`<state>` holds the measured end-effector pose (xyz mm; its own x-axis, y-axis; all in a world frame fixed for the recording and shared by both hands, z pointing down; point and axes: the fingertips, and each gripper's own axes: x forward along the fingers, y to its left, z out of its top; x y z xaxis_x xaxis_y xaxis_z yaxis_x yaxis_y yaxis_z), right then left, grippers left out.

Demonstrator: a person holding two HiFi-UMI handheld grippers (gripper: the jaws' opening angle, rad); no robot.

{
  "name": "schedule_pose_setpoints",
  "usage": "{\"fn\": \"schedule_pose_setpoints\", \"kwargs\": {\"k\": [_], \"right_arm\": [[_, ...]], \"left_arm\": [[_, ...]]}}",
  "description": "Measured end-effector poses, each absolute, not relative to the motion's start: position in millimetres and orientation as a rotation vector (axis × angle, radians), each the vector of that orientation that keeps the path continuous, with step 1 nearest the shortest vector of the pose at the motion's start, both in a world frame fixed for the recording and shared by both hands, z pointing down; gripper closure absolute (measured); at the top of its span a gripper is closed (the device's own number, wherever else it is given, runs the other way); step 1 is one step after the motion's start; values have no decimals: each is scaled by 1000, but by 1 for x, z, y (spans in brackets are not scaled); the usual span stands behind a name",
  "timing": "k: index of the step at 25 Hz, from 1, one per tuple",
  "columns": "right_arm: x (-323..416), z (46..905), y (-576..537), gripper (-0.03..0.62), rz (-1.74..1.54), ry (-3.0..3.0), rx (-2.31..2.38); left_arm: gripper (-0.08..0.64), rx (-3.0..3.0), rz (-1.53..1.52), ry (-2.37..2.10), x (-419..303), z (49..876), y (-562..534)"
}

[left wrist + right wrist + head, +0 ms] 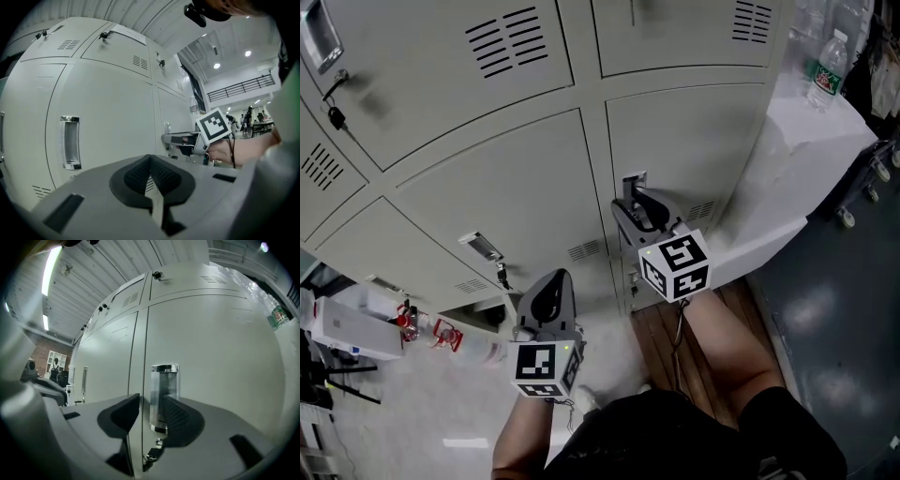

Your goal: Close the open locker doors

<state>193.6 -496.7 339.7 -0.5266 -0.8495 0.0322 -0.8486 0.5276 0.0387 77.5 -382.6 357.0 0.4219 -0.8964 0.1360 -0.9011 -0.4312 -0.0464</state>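
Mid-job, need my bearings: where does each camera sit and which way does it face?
Head view: on the person's head, steeply down at the lockers; forearms, left hand-held gripper and right hand-held gripper show.
Left gripper view: on the left one, facing a door; shut jaws show.
Right gripper view: on the right one, facing a chrome handle between open jaws.
Shared: head view also shows that handle.
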Motion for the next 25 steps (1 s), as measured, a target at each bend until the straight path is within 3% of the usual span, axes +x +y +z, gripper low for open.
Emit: {"fn": "schedule_pose_setpoints", "kwargs": {"k": [17, 25], "right_arm": [[202, 337, -480, 419, -26, -2725, 1454], [205, 340, -436, 468, -23, -2742, 1385]], "left_arm": [[557, 2569, 249, -1689, 82, 361, -359], [557, 2522, 242, -1735, 83, 363, -324]]}}
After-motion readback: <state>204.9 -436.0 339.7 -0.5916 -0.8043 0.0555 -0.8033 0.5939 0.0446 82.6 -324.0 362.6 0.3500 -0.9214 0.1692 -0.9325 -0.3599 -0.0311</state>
